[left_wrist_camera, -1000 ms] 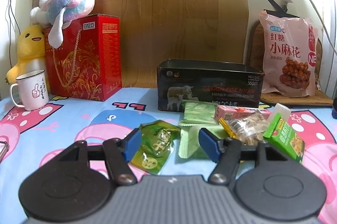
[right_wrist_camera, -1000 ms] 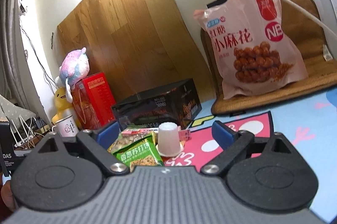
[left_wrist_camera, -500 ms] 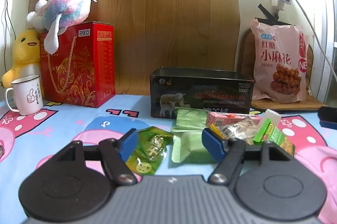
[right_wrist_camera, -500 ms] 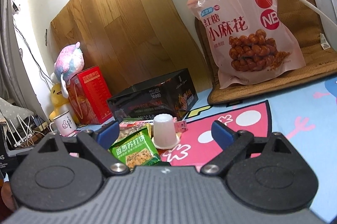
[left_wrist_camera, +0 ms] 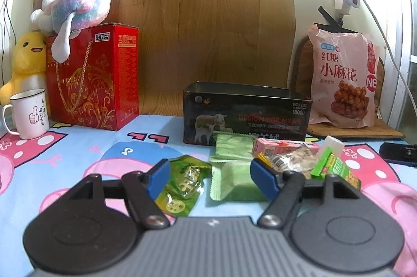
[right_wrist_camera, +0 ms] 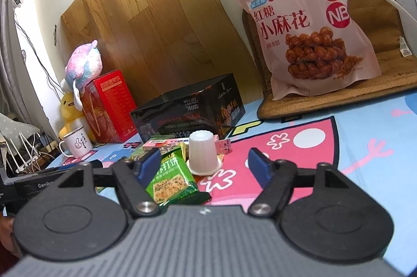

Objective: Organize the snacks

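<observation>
Cartoon bedsheet [right_wrist_camera: 365, 136] carries a white jelly cup [right_wrist_camera: 203, 155] just ahead between the right gripper's [right_wrist_camera: 204, 166] empty, closing jaws.

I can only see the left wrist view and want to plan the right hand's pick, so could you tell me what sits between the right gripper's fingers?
Observer: The right gripper frames a white jelly cup that stands wide rim down on the cloth. The jaws are closing but do not touch it.
Operator: Thank you. Is anything crowding that cup on the gripper's side?
Observer: Yes, a green cracker packet lies close beside the cup's left, right at the gripper's left fingertip.
</observation>
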The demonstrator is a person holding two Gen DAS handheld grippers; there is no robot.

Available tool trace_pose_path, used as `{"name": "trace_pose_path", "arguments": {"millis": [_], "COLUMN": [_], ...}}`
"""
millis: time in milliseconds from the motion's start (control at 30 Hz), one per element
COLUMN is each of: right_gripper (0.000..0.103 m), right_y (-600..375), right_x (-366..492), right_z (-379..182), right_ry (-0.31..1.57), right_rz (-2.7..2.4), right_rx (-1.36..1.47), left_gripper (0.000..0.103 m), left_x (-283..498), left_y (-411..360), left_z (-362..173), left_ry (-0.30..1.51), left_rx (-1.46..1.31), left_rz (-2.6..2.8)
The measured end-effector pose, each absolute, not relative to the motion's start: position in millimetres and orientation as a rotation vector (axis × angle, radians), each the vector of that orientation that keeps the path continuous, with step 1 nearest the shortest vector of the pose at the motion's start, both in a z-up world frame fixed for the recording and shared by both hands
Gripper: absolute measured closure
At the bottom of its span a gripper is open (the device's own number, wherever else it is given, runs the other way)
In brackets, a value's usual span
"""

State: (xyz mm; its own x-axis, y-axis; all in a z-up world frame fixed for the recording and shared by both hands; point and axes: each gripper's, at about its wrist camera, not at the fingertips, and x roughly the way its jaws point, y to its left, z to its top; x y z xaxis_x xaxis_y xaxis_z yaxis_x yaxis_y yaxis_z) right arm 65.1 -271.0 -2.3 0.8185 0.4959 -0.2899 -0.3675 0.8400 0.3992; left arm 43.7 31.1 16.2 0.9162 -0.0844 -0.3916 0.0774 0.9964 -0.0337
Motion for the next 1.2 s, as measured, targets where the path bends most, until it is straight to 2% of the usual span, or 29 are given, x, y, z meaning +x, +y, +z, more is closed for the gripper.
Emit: {"name": "trace_pose_path", "arguments": {"millis": [167, 367, 800, 900, 1200], "right_gripper": [0.044, 0.051, 0.051, 0.051, 0.051], "right_y": [-270, -268, -265, -264, -261], "right_x": [67, 70, 70, 70, 70], "right_z": [-3, -3, -3, -2, -1], "right_ry": [0.41, 0.426, 0.428, 0.422, 0.418], "right_rz": [0.478, 0.49, 0.493, 0.488, 0.478], "right_rx": [0.33, 0.316, 0.285, 0.272, 0.239], "left_gripper": [0.034, 0.034, 0.03, 0.026, 0.025], "left_x": [44, 47, 45, 41, 30], "left_y": [32, 38, 36, 34, 23], "left_z": [16, 17, 16, 17, 19], "left_ry": [0.411, 0.427, 0.422, 0.397, 0.327], "left_rx": [-0.027, -0.06, -0.054, -0.045, 0.028], "left_rz": [-0.084, -0.086, -0.075, -0.064, -0.043]}}
